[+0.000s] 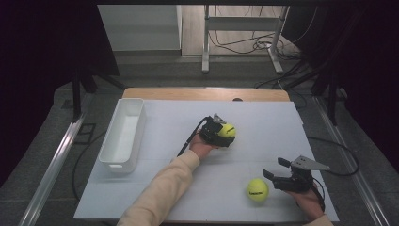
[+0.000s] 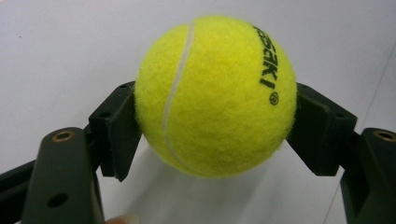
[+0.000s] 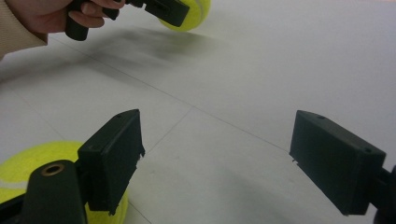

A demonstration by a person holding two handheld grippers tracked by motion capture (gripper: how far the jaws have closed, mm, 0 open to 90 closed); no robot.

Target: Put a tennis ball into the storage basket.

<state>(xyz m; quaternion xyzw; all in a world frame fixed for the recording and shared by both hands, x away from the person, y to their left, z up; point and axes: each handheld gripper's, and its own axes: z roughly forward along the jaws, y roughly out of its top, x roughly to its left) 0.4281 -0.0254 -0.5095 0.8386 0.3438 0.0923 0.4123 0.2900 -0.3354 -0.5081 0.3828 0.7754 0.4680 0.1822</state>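
Yellow felt sits squeezed between the black pads of the left gripper (image 1: 225,133): the held tennis ball (image 2: 215,95) is clamped on both flanks, its white seam and black lettering turned toward the gripper's camera. In the left gripper view a soft shadow lies under the ball on the white surface (image 1: 263,127), so it looks lifted just clear, though by how much I cannot tell. Off to this gripper's left, well apart, stands the white bin (image 1: 123,134), which has nothing in it.

The right gripper (image 1: 277,170) hangs low over the surface with its jaws spread wide and nothing between them. The second tennis ball (image 1: 258,189) lies just beside its left jaw, outside the gap and untouched.

As a judgement, the work is at an early stage: one ball is grasped but not yet carried anywhere, the other has still to be picked up, and the bin, if that is where the balls go, has received neither.
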